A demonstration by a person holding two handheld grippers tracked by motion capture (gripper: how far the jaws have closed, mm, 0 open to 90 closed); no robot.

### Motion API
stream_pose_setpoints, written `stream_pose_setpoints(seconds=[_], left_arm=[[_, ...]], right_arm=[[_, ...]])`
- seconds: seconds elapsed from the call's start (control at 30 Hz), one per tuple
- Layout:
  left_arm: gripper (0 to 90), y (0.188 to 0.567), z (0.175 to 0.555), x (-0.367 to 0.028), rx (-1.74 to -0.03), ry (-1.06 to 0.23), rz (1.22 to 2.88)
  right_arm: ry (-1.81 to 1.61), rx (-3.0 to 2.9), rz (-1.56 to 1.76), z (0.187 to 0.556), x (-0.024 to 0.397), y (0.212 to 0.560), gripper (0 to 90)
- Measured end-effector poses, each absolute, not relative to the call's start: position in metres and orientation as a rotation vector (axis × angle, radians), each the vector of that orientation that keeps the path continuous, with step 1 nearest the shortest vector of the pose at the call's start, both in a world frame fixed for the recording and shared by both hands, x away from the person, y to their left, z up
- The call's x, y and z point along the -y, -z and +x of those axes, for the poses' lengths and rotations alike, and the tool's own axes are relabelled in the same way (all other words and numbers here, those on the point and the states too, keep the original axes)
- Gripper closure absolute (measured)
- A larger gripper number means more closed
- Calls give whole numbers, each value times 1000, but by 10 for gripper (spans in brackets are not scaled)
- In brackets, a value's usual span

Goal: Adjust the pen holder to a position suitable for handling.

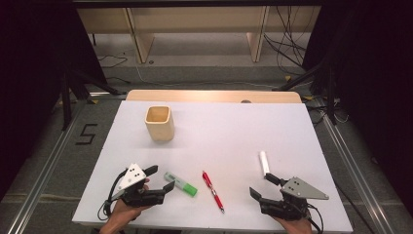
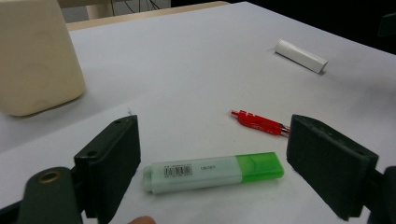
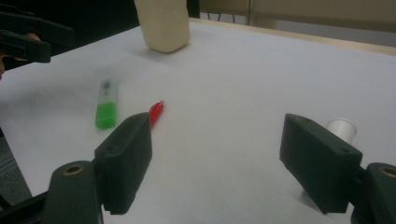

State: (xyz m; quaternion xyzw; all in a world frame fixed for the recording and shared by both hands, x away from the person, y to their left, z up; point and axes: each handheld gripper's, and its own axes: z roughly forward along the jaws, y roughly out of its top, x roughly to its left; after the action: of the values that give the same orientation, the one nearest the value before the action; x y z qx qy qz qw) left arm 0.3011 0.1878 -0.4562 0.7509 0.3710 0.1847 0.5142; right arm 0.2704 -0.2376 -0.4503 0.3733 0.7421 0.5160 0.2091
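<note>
High view: both grippers' fingers spread, left gripper beside highlighter; red pen, white tube nearby.

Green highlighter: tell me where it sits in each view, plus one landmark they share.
High view: green highlighter lies near the front edge, just right of the left gripper.
Left gripper view: low centre, between the open jaws.
Right gripper view: left of centre.
Shared landmark: red pen beside it.

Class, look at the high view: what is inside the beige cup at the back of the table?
The beige cup stands upright and open. Its inner walls show pale and bare, and nothing sticks out above the rim. The near wall hides the very bottom, so a small flat item there cannot be ruled out.
</note>
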Motion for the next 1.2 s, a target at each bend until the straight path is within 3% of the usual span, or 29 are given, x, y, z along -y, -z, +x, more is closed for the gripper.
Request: stream_pose_setpoints(seconds=[1.2], left_arm=[[168, 445, 326, -190, -989, -448, 1783]], right_arm=[[-1445, -2057, 1030, 270, 236, 449, 261]])
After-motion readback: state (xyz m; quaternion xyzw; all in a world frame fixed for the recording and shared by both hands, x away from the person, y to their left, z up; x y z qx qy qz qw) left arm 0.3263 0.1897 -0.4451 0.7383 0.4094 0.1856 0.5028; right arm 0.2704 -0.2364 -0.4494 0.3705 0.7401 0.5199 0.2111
